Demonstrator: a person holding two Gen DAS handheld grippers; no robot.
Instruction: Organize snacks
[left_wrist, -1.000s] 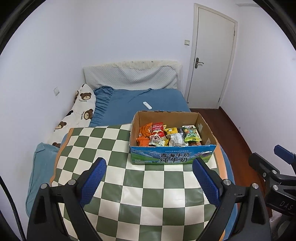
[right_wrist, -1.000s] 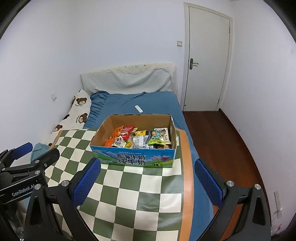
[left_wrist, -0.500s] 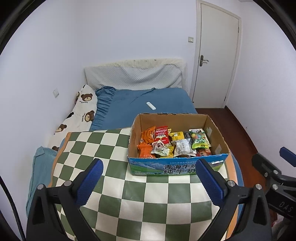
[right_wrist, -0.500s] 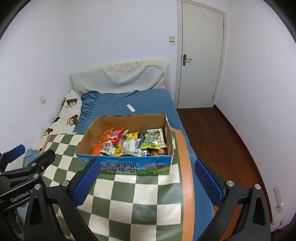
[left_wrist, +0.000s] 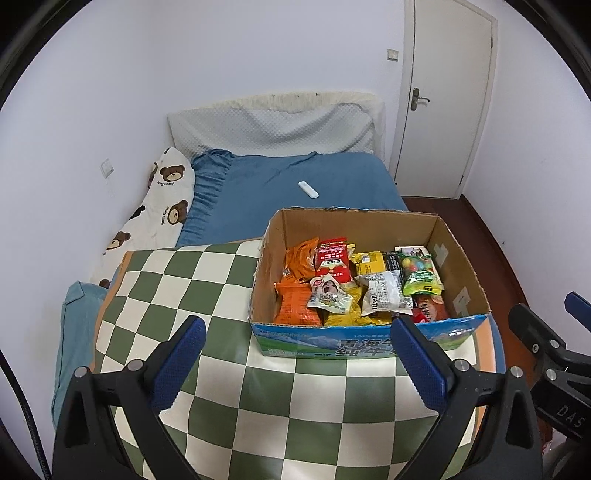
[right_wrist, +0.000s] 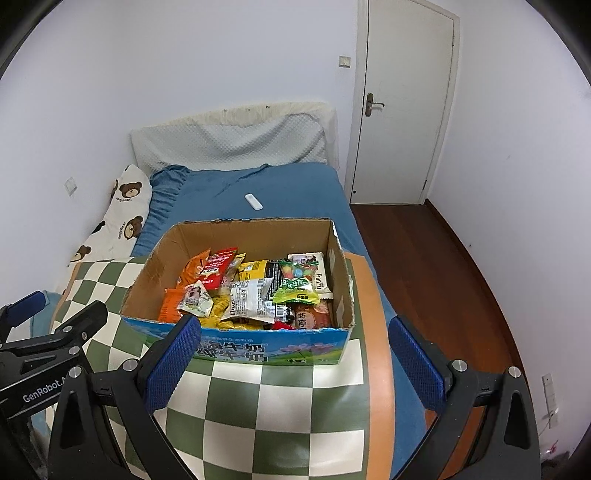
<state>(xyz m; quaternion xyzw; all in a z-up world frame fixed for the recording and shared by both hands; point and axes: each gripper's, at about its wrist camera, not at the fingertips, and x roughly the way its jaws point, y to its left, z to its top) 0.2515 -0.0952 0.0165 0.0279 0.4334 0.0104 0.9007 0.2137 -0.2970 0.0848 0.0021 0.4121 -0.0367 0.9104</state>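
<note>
From the left: my left tongs (left_wrist: 295, 363) stand wide and empty over the checked mat (left_wrist: 192, 295). A second ago the box (left_wrist: 354, 341) sat well ahead of both cameras; now it fills far more of each view and its near wall reaches down between the blue pads, so I've brought both tools in close and a little higher, looking down into it.

The snacks (left_wrist: 354, 280) all lie inside the box, heaped loosely: orange packs at the left, a red pack leaning behind them, yellow and white wrappers in the middle, a green candy bag (right_wrist: 295, 286) on top toward the right. None lie out on the mat that I can see.

My right tongs (right_wrist: 295, 356) are wide too, holding nothing, their left pad just in front of the box's printed wall.

This fits either snacks gathered in already, or a pile waiting to be sorted; I can't tell which. The approach puts either tool within reach of the top packs.
</note>
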